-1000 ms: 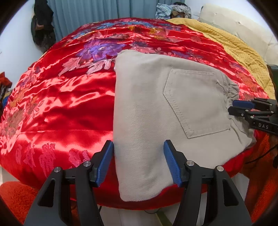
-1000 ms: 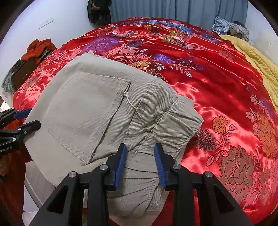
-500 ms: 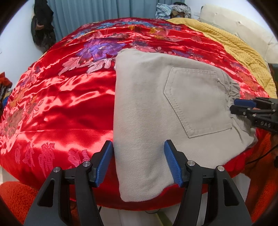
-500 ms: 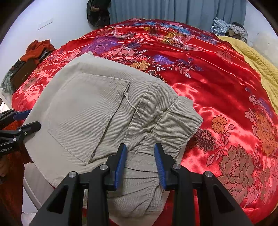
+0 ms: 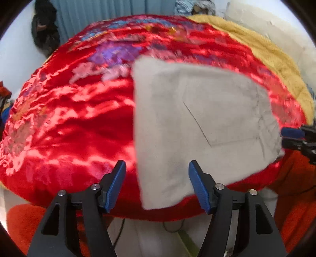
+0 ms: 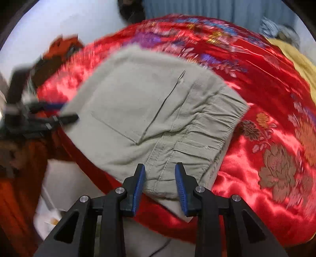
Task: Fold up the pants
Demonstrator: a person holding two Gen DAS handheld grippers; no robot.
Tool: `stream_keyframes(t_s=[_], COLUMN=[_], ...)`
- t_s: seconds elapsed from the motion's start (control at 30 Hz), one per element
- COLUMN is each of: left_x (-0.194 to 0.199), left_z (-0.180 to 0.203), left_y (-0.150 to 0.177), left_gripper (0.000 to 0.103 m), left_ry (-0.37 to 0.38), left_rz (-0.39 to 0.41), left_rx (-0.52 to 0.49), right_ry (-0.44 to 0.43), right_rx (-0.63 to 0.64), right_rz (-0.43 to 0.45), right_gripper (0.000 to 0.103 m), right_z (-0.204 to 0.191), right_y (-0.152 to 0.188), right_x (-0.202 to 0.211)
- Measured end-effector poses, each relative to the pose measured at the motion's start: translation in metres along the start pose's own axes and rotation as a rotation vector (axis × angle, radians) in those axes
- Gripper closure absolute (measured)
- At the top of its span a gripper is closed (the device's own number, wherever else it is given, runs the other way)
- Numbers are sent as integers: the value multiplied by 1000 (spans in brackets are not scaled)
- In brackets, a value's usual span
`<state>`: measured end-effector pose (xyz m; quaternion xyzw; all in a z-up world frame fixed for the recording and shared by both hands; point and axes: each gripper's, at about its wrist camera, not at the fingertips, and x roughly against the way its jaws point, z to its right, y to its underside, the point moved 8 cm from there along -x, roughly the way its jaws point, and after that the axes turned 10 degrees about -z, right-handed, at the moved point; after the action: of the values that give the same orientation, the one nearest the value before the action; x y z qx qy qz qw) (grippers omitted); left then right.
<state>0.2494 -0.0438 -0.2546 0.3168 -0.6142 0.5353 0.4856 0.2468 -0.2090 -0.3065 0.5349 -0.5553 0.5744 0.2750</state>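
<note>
Pants (image 5: 197, 126): beige, folded into a compact rectangle, lying flat on the near edge of the bed, back pocket facing up; near left corner hanging a little over the bed's edge in the left wrist view.
Waistband (image 6: 209, 128): elasticated, gathered, on the right end of the fold, nearest the right gripper.
Pocket (image 6: 136, 102): stitched patch in the middle of the upper layer, seams blurred in both views.
Left gripper (image 5: 157, 183): fingers (image 5: 116, 185) spread wide apart, holding nothing; set just short of the near left corner of the pants, cloth seen between them but not pinched.
Right gripper (image 6: 159, 184): fingers (image 6: 138, 184) apart with a moderate gap, empty; poised at the near edge of the waistband end, contact with the cloth not clear.
Bed cover (image 5: 75, 118): shiny red satin with floral pattern, under the pants and spreading far and left.
Yellow blanket (image 5: 272, 59): on the far right side of the bed, well apart from the pants.
Curtain (image 5: 94, 13): blue-grey, behind the bed at the far side.
Sharpness: both views smeared by motion blur, fine detail lost.
</note>
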Motion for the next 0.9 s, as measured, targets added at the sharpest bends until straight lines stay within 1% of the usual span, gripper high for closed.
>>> stream_keyframes(t_s=[0.03, 0.07, 0.1, 0.13, 0.2, 0.23, 0.27, 0.3, 0.37, 0.4, 0.43, 0.5, 0.57, 0.6, 0.63, 0.67, 0.7, 0.73, 0.77, 0.8, 0.83, 0.9], left_x=[8, 11, 9, 4, -9, -17, -28, -31, -43, -45, -49, -54, -62, -64, -63, -62, -58, -50, -44, -36, -23, -6], left_z=[-9, -17, -26, -32, -39, -42, -43, -43, -39, -37, -33, -24, -17, -17, -15, -13, -5, -2, 1, 6, 14, 25], left_y=[-8, -14, -21, -26, -34, -37, -40, -40, -44, -45, -47, -47, -48, -48, -48, -48, -47, -49, -50, -51, -53, -55], left_gripper=[25, 23, 22, 22, 22, 23, 23, 23, 23, 23, 23, 22, 17, 16, 24, 37, 60, 69, 74, 82, 86, 87], left_ry=[28, 52, 69, 77, 94, 101, 109, 120, 174, 184, 202, 218, 219, 216, 216, 224, 254, 187, 144, 113, 79, 72], left_rz=[23, 31, 24, 5, -38, -61, -94, -107, -146, -158, -176, -213, -247, -256, -267, -273, -287, -280, -271, -259, -234, -208], left_rx=[27, 53, 77, 93, 99, 96, 93, 92, 94, 93, 85, 54, 32, 40, 60, 68, 69, 65, 53, 37, 18, 4], right_ry=[-50, -71, -88, -123, -184, -241, -282, -312, -334, -344, -376, -442, -454, -462, -469, -466, -441, -380, -322, -270, -229, -178], right_rx=[-51, -81, -116, -167, -232, -270, -294, -315, -356, -374, -405, -439, -465, -466, -461, -454, -429, -374, -322, -277, -242, -186], right_rz=[47, 77, 100, 104, 80, 61, 48, 36, 10, 0, -15, -28, -74, -86, -101, -111, -122, -131, -130, -128, -120, -95], right_gripper=[58, 47, 43, 43, 43, 43, 43, 43, 43, 43, 43, 42, 44, 43, 43, 44, 54, 59, 65, 68, 70, 76], right_z=[8, 15, 25, 42, 58, 66, 69, 72, 80, 85, 88, 91, 96, 95, 94, 93, 89, 83, 74, 66, 59, 44], right_y=[-1, -2, -3, -5, -5, -7, -8, -9, -10, -11, -13, -15, -17, -19, -20, -21, -23, -27, -33, -36, -40, -47], right_x=[16, 25, 31, 34, 26, 17, 9, 2, -13, -18, -26, -32, -43, -46, -49, -50, -49, -46, -41, -33, -26, -10])
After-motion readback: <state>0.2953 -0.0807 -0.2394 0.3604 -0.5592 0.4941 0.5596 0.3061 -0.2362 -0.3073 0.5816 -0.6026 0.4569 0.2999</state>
